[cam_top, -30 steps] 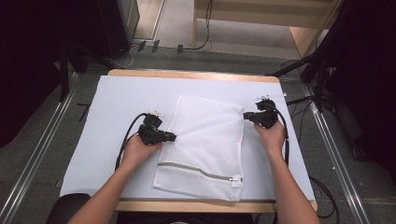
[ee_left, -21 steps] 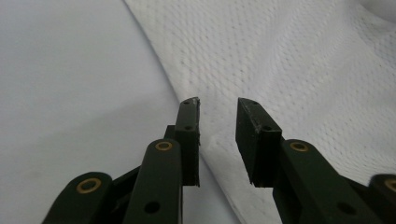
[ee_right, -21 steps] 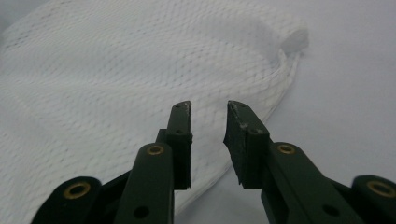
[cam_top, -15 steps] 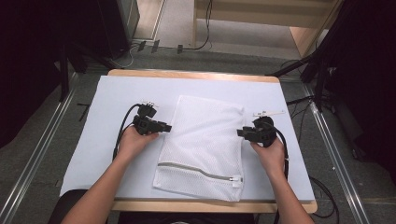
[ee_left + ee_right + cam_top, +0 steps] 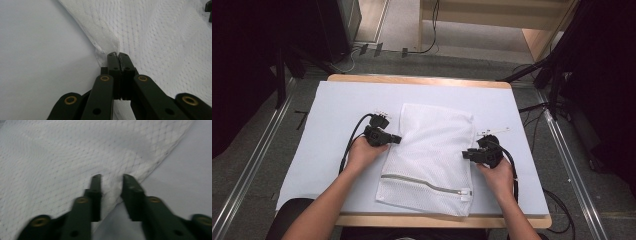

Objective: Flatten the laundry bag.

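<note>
Both your hands have come down the sides of the white mesh laundry bag [image 5: 432, 150], which lies flat mid-table on the white sheet [image 5: 322, 110], zipper toward you. Your left gripper [image 5: 117, 55] has just closed and now pinches the bag's left edge. Your right gripper [image 5: 112, 178], jaws just closing but still apart, straddles the right edge.

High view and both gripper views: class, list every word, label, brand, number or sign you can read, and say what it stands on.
No text can be read.
Small white tag by the zip end of the mesh laundry bag: too small to read.
White labels on the left gripper and the right gripper: too small to read.
</note>
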### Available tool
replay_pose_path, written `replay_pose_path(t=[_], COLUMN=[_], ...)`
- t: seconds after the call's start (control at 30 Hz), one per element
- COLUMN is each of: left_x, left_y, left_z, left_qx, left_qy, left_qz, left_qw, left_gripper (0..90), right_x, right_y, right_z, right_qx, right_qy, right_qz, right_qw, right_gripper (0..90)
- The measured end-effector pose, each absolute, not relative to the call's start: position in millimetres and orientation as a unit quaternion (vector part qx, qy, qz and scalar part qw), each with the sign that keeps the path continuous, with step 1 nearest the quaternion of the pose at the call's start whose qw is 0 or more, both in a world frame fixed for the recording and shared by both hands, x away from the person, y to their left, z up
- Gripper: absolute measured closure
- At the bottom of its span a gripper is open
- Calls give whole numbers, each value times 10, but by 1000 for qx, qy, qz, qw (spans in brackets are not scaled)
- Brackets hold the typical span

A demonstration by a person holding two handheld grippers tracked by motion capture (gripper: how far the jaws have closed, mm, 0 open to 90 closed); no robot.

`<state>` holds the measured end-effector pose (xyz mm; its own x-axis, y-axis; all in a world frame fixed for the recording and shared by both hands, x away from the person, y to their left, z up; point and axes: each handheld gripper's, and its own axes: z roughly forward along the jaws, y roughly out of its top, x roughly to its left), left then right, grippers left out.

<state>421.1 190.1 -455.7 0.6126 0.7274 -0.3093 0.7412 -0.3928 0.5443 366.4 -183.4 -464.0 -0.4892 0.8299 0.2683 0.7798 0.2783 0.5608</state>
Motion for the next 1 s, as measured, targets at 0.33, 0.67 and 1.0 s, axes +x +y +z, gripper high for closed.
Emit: replay_pose_path(t=[0.33,0.67,1.0], left_x=[4276,4418,4521], left_y=[2329,2624,2652], left_z=[-4484,-4484,-4531], left_qx=[795,780,775], left_qy=[496,519,516], left_qz=[7,7,2], left_qw=[349,350,364], left_gripper=[900,900,830], right_x=[4004,4288,4393], right_y=[-1563,-1290,-1298], right_z=[-4609,-4608,-4664], right_qx=[477,454,462], right_qy=[815,818,813], right_qz=[325,348,349], right_qw=[49,57,57], right_gripper=[894,890,831])
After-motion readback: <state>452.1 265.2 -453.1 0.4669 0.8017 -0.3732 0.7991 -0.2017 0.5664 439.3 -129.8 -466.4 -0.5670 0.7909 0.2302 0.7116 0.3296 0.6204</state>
